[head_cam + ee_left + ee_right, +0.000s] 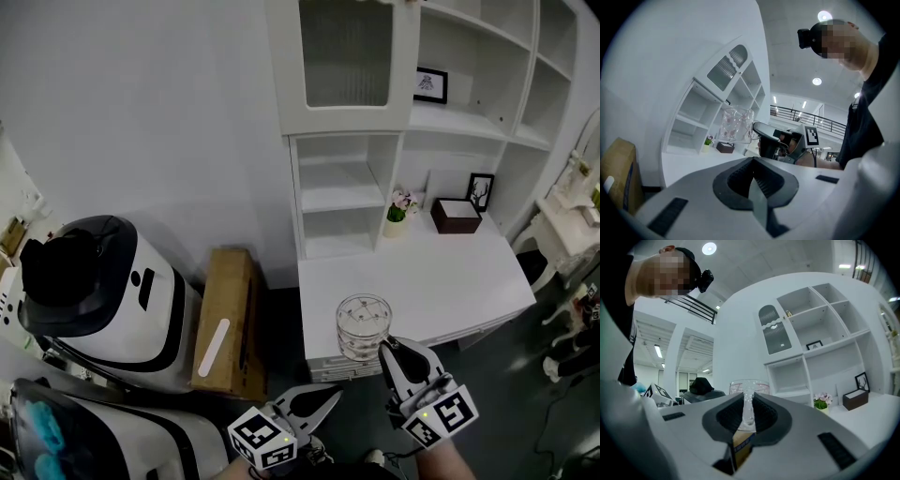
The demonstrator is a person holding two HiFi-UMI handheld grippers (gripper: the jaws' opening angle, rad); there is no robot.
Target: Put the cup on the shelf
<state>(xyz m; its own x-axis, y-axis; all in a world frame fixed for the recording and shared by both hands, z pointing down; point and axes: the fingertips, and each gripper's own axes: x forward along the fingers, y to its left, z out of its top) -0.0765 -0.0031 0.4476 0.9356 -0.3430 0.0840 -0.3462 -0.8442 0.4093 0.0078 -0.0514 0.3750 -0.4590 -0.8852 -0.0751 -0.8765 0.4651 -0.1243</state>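
A clear glass cup (363,326) hangs in the air over the front edge of the white desk (450,277), and my right gripper (388,352) is shut on its near wall. In the right gripper view the cup's rim (749,386) rises just past the jaws, which pinch the glass. The white shelf unit (343,199) stands at the back of the desk, its cubbies bare. My left gripper (330,397) is low and to the left of the cup, shut and holding nothing. The left gripper view shows the cup (736,124) held up ahead.
On the desk stand a small flower pot (399,210), a brown box (457,215) and a picture frame (480,190); another frame (430,85) sits on a higher shelf. A cardboard box (228,319) and a white robot with a black head (94,291) are at the left.
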